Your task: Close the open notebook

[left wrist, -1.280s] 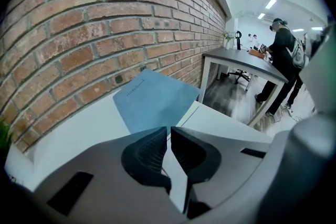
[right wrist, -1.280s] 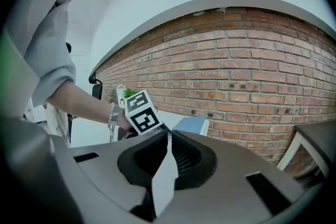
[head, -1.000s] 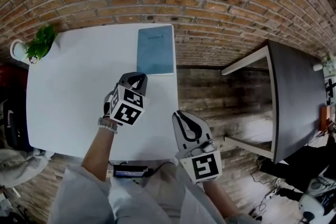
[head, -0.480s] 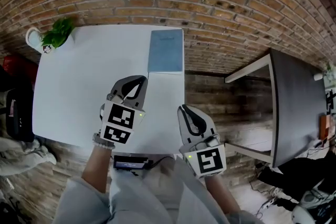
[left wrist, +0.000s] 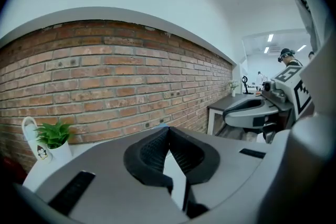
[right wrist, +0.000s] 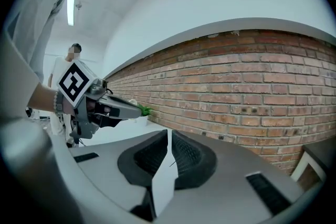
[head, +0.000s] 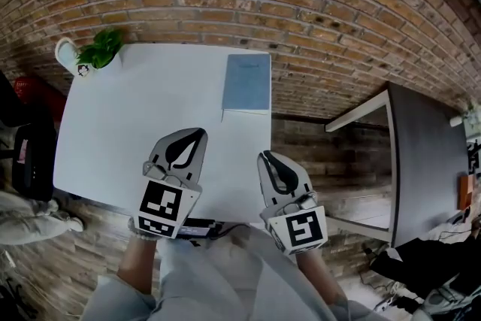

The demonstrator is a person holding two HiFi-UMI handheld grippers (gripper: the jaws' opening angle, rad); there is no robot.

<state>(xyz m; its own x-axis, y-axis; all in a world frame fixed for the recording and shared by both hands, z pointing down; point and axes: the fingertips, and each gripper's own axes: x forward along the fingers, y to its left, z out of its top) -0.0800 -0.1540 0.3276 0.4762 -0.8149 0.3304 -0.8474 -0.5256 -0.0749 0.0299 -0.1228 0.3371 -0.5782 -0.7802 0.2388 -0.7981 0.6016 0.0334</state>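
**Notebook shut, both jaws clenched: finish without a bump**

In the head view, the notebook [head: 246, 82] lies flat with its blue cover up in the bench's [head: 135, 109] 1 o'clock corner. Its right side runs along the bench edge, below the brick wall [head: 301, 4]. We judge it already closed. The left gripper [head: 198, 133] hangs over the near part of the bench, with the notebook at its 1 o'clock and well apart. The right gripper [head: 265, 157] hangs just off the bench's right edge, with the notebook at its 11 o'clock. A plant [head: 101, 50] stands in the 10 o'clock corner.

In the left gripper view, the left gripper [left wrist: 168, 129] has its jaws clenched tip to tip with nothing between them. The plant [left wrist: 52, 135] is at 9 o'clock and the right gripper [left wrist: 254, 112] at 3 o'clock. The jaws cover most of the notebook, so we cannot judge it from here.

In the right gripper view, the right gripper [right wrist: 169, 132] is likewise clenched and empty. The left gripper [right wrist: 126, 107] reaches in from 9 o'clock.

What remains, as we see it, is a check and a clean exit. We would confirm that the cover sits flush all along its free edge. If it lifts, we would press it with clenched jaws from straight above, never sideways, because the notebook sits right at the bench edge and a push toward 3 o'clock could send it off. Otherwise we would keep both grippers high and clear of it.
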